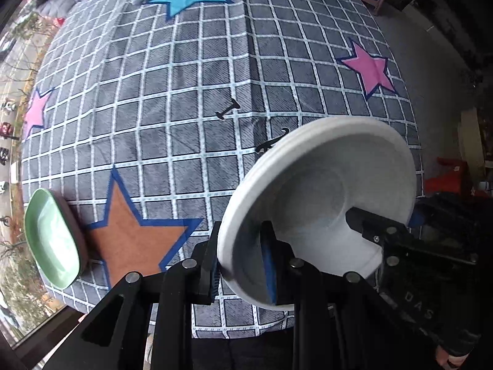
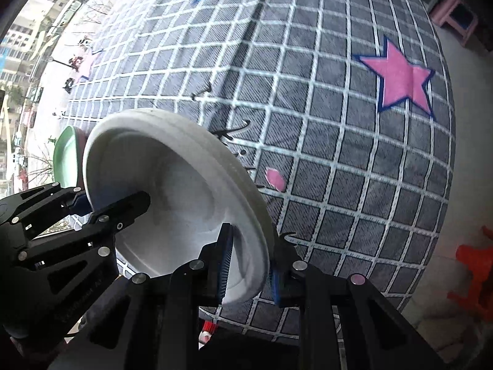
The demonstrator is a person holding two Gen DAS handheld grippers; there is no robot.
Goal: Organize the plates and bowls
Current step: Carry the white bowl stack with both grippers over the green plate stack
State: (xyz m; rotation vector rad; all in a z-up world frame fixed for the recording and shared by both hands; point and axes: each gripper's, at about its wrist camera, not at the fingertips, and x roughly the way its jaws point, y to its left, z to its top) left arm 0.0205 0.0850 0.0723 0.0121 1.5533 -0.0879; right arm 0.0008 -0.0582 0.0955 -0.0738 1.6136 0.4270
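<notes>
Two grippers (image 1: pixel 243 265) (image 2: pixel 249 265) clamping one white bowl (image 1: pixel 317 203), one green dish (image 1: pixel 52 240) apart

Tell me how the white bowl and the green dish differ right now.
The white bowl is round with a wide rim; the green dish looks oblong with rounded corners. The white bowl is held tilted above the checked cloth, its rim pinched by the left gripper and the right gripper; no gripper touches the green dish, which rests at the cloth's edge. The white bowl looks larger, but it is nearer. Both are empty.
</notes>
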